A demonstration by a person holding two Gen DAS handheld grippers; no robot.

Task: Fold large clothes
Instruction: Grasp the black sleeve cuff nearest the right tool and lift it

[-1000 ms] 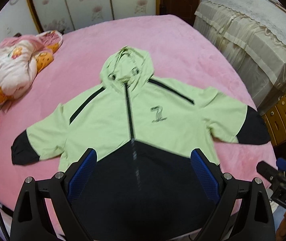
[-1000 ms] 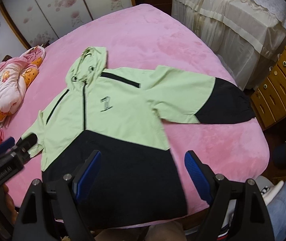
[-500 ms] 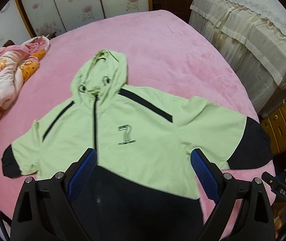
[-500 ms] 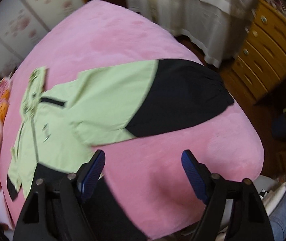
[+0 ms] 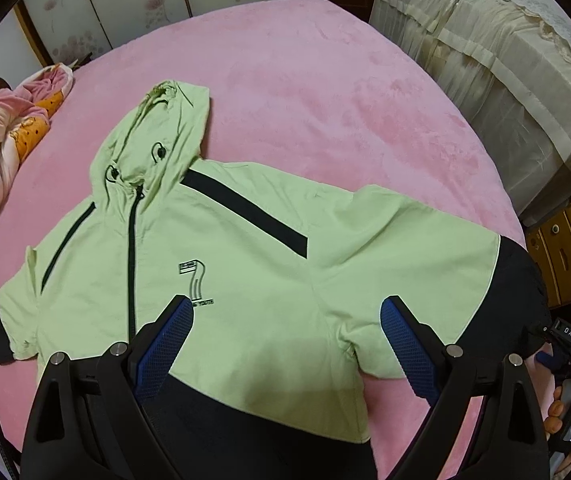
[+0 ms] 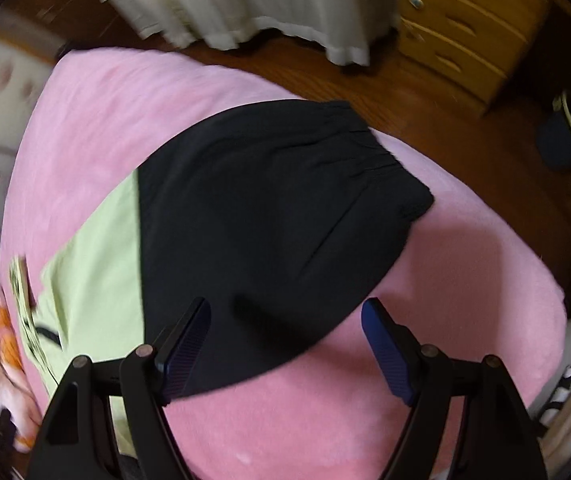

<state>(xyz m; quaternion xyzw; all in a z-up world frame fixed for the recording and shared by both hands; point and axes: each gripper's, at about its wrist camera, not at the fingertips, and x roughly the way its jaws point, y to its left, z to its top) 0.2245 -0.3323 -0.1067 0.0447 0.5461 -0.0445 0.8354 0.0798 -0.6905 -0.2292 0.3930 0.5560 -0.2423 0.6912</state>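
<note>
A green and black jacket (image 5: 221,280) lies flat, front up, on a pink bed (image 5: 325,100). Both the left gripper (image 5: 285,344) and right gripper (image 6: 285,344) hover wide open, holding nothing. The right one faces the black cuff (image 6: 285,208) near the bed's edge; a shallow pinch could slip off or drag the sleeve over the side.

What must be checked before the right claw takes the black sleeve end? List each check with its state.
1. Right claw open: ok.
2. Black sleeve end lying flat on the pink bed, ahead of the fingers: ok.
3. Sleeve end touched by the pads: not ok, no contact visible.
4. Left claw open, holding nothing, over the jacket: ok.
5. Jacket spread face up, hood flat: ok.
6. Other sleeve flat: cannot tell, its end is bunched.
</note>
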